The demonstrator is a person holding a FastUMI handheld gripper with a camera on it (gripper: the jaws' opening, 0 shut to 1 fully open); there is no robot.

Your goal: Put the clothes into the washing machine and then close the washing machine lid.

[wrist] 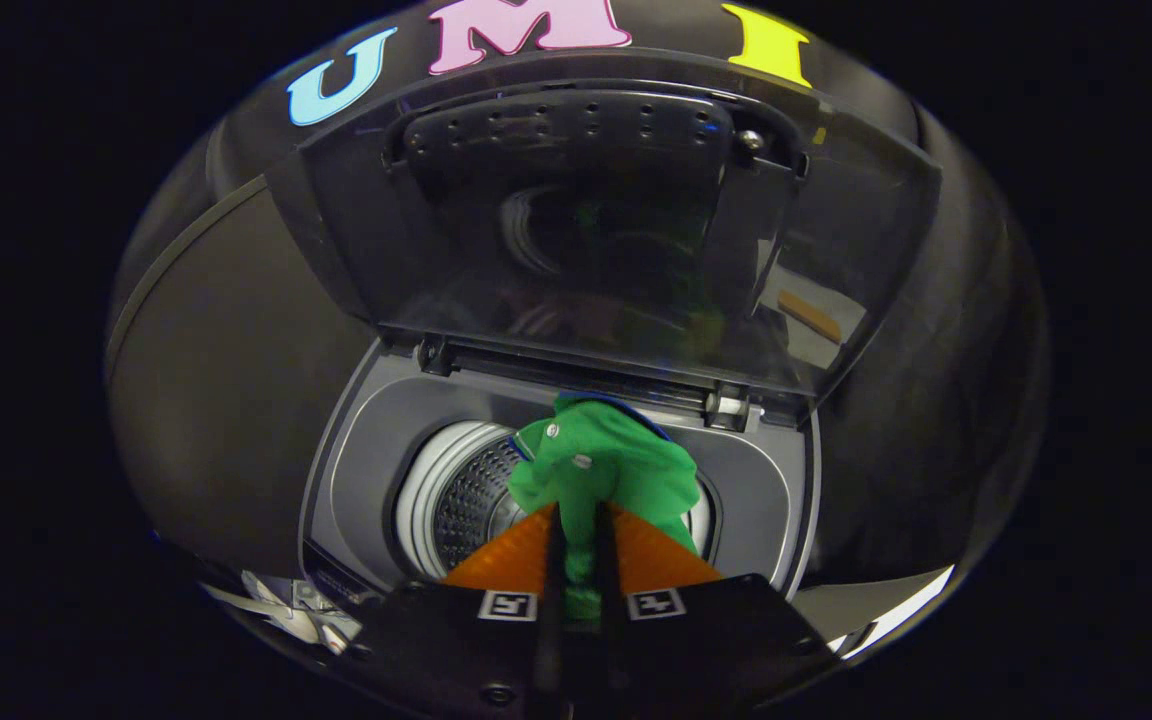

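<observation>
green garment (604, 470), pinched between both fingers of the gripper (576, 545), hanging over the drum (466, 500) mouth of the washing machine (766, 500), lid (626, 220) raised at rear edge; loading step, next: lower, release, shut lid.

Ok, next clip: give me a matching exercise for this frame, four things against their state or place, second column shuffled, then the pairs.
Things:
1. washing machine lid
2. green garment
3. drum
4. gripper

States or places:
A. perforated metal, seen below the opening
B. raised, standing open behind the opening
C. shut on the cloth
D. hanging over the opening, just ahead of the fingers

Pairs: 1-B, 2-D, 3-A, 4-C
</observation>
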